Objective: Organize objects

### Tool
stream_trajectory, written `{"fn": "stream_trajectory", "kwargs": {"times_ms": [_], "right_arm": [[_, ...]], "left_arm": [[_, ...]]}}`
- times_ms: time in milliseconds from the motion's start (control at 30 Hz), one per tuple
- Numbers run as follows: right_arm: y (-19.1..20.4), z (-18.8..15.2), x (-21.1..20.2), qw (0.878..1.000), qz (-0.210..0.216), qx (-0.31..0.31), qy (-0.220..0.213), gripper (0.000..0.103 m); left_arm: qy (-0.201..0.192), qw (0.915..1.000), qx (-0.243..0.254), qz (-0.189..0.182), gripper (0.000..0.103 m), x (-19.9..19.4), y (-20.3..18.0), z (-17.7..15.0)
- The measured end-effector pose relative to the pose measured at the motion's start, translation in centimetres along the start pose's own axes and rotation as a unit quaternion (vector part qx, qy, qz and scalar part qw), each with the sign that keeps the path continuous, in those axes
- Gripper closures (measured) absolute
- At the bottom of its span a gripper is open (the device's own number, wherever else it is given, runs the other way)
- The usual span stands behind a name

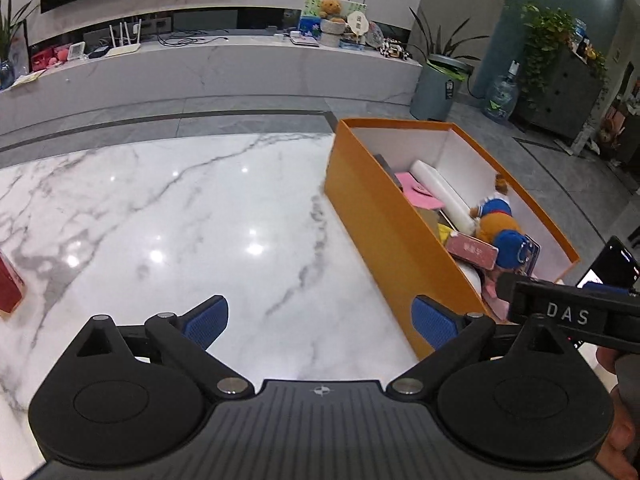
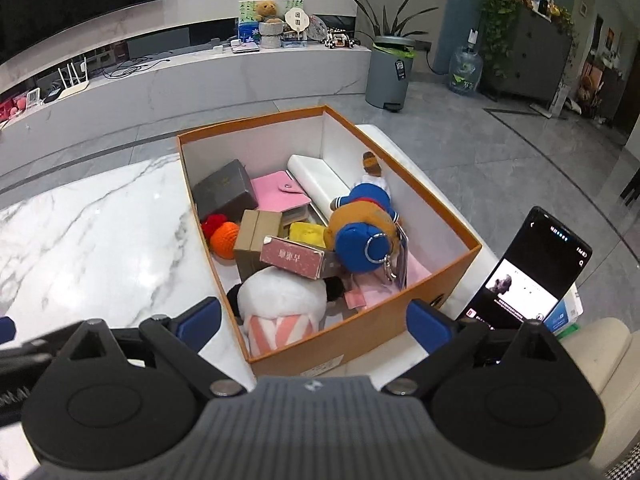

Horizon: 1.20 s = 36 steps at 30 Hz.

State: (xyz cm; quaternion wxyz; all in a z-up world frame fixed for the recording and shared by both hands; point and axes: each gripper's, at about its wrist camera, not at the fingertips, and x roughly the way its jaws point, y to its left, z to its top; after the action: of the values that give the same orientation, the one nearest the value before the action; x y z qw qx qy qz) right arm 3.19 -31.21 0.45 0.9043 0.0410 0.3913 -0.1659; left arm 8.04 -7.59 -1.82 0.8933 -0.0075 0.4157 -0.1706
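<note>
An orange box (image 2: 360,340) stands on the white marble table (image 2: 100,240), at its right end; it also shows in the left wrist view (image 1: 380,216). It holds several items: a plush bear in a blue cap (image 2: 360,232), a pink wallet (image 2: 276,192), a grey box (image 2: 224,192), a white roll (image 2: 316,176), a pink carton (image 2: 292,258), an orange knitted ball (image 2: 224,240) and a white plush (image 2: 280,300). My right gripper (image 2: 314,320) is open and empty over the box's near edge. My left gripper (image 1: 320,320) is open and empty over the bare marble (image 1: 180,220), left of the box.
A red object (image 1: 10,288) lies at the table's left edge. A phone (image 2: 528,272) with a lit screen stands right of the box. Beyond the table are a long white TV bench (image 2: 200,80), a grey bin (image 2: 390,72) and a water jug (image 2: 464,68).
</note>
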Motion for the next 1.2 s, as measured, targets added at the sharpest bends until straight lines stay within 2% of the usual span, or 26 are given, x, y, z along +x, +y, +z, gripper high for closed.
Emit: {"fn": "stream_trajectory", "kwargs": {"times_ms": [500, 1200], "right_arm": [[-1.4, -0.1, 0.3, 0.999, 0.018, 0.043, 0.004, 0.004], [-1.0, -0.1, 0.0, 0.999, 0.012, 0.031, 0.003, 0.004]], "left_arm": [[0.001, 0.9997, 0.025, -0.007, 0.0, -0.1, -2.2, -0.7], [-0.008, 0.9993, 0.035, -0.008, 0.0, -0.6, -3.0, -0.8]]}}
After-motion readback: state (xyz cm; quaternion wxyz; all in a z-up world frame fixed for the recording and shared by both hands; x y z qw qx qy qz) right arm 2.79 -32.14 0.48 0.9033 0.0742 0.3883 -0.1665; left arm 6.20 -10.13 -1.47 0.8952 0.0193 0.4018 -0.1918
